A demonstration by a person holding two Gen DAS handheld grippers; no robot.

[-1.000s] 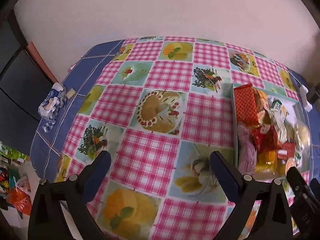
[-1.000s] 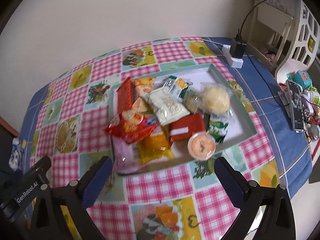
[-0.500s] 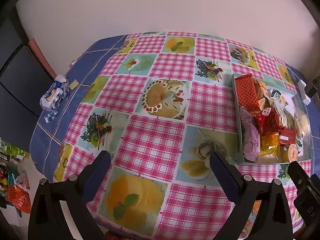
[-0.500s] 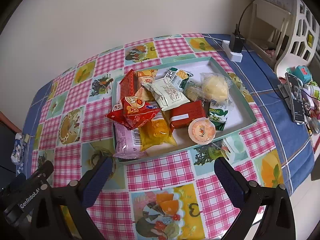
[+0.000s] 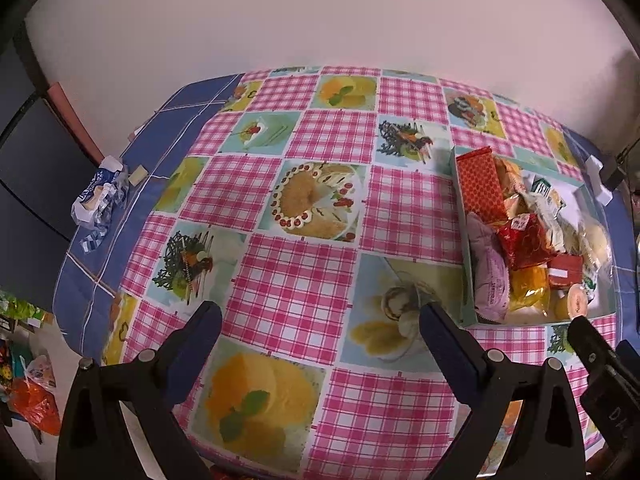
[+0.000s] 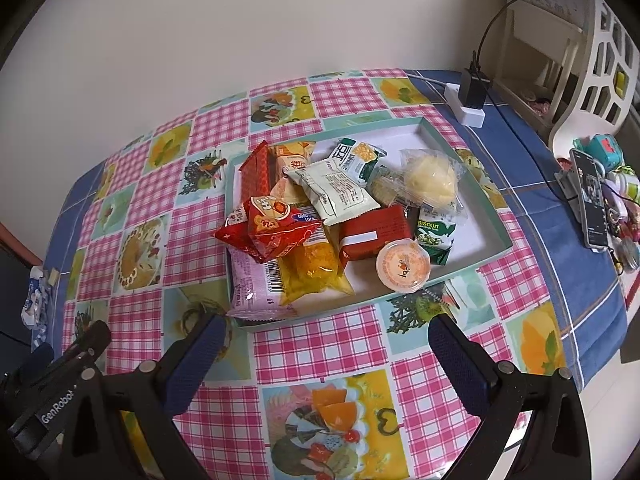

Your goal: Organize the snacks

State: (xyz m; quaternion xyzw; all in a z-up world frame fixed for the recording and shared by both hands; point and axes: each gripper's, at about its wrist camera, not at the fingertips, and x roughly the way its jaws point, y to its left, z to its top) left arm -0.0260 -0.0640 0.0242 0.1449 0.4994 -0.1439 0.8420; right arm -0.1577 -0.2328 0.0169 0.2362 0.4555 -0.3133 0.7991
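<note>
A shallow teal-rimmed tray [image 6: 495, 216] holds several snacks: a red packet [image 6: 268, 228], a pink packet [image 6: 252, 284], a yellow packet [image 6: 312, 268], a red box [image 6: 372, 232], a jelly cup [image 6: 403, 266], a bun in clear wrap [image 6: 430, 180] and a green biscuit pack [image 6: 434, 236]. My right gripper [image 6: 326, 340] is open and empty, in front of the tray's near edge. My left gripper [image 5: 318, 320] is open and empty over the checked tablecloth, left of the tray [image 5: 464, 280].
A crumpled blue-white wrapper [image 5: 98, 196] lies at the table's left edge. A white power strip with a black charger [image 6: 472, 100], a phone [image 6: 592, 196] and small items sit at the right. A wall stands behind the table.
Both grippers have pulled back from the table, so more of it shows. Both stay open and empty. The snacks have not moved.
</note>
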